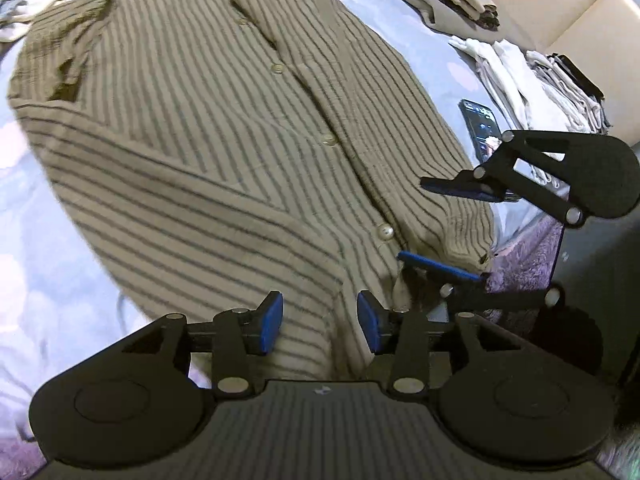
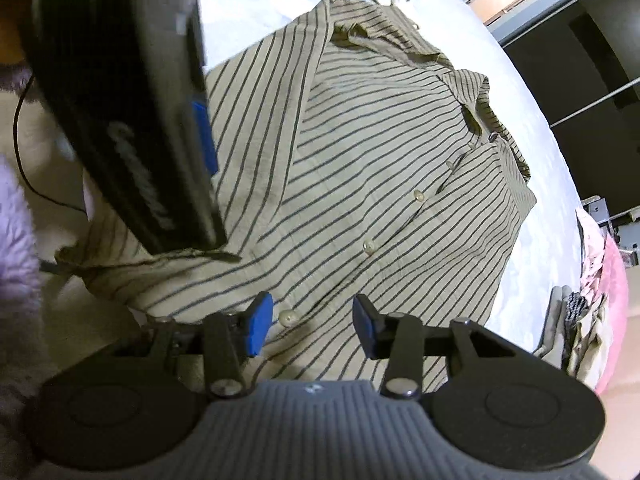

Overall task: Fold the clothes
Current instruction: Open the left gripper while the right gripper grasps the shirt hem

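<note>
- two grippers hover low over the hem end of the striped button-up shirt (image 1: 224,128), both angled steeply down at it.
- the left gripper (image 1: 320,326) has its blue pads apart, nothing pinched; striped cloth lies under the gap, at the hem beside the lowest part of the button placket.
- the right gripper (image 2: 312,326) also stands with pads apart, over the hem with the lowest button (image 2: 289,317) just inside its left pad; no cloth looks clamped.
- in the left wrist view the right gripper sits just to the right, at the shirt's bottom right corner, so each hand is nearest its own side of the hem.
- the shirt lies flat, front up, on the pale bed sheet (image 1: 36,264), buttoned, one sleeve folded across the body.
- its long axis runs straight away from both grippers: hem nearest, collar (image 2: 396,40) farthest, placket roughly marking that line.
- judgement: the next fold probably calls for pinching the hem and carrying it toward the collar.
- a phone (image 1: 480,128) lies on the sheet right of the shirt, stacks of folded clothes (image 1: 540,88) beyond.
</note>
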Tool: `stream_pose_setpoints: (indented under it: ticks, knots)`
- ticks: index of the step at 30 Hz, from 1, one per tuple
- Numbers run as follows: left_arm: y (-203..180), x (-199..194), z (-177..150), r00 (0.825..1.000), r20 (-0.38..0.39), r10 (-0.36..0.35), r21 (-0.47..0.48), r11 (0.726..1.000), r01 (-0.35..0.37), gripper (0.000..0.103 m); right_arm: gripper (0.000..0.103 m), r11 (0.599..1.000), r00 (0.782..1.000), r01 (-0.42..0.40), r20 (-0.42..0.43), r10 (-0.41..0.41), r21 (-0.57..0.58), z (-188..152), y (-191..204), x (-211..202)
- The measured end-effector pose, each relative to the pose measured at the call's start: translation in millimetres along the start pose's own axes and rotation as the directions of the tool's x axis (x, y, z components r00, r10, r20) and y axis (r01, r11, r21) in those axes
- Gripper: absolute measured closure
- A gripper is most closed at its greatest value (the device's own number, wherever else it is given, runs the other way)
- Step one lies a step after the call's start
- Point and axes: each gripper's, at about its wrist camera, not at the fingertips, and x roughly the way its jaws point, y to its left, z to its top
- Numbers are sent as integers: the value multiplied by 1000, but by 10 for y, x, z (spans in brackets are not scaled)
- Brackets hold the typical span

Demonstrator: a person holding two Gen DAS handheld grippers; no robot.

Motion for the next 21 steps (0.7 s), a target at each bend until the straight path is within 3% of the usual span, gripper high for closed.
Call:
stream_pose_setpoints:
  ticks: [3, 12, 21]
  knots:
    - [79, -48, -61, 1000, 7, 21, -31, 999, -21, 64, 62, 998, 999, -33, 32, 32, 54, -6, 16, -59]
    - [200, -82, -103, 997, 24, 73, -66, 995, -71, 64, 62, 978, 983, -167, 99, 155, 123, 245, -123, 60]
    - [464, -152, -20, 988, 11, 155, -129, 980, -152, 64, 73, 951, 974, -224, 28, 223, 214, 369, -239, 450]
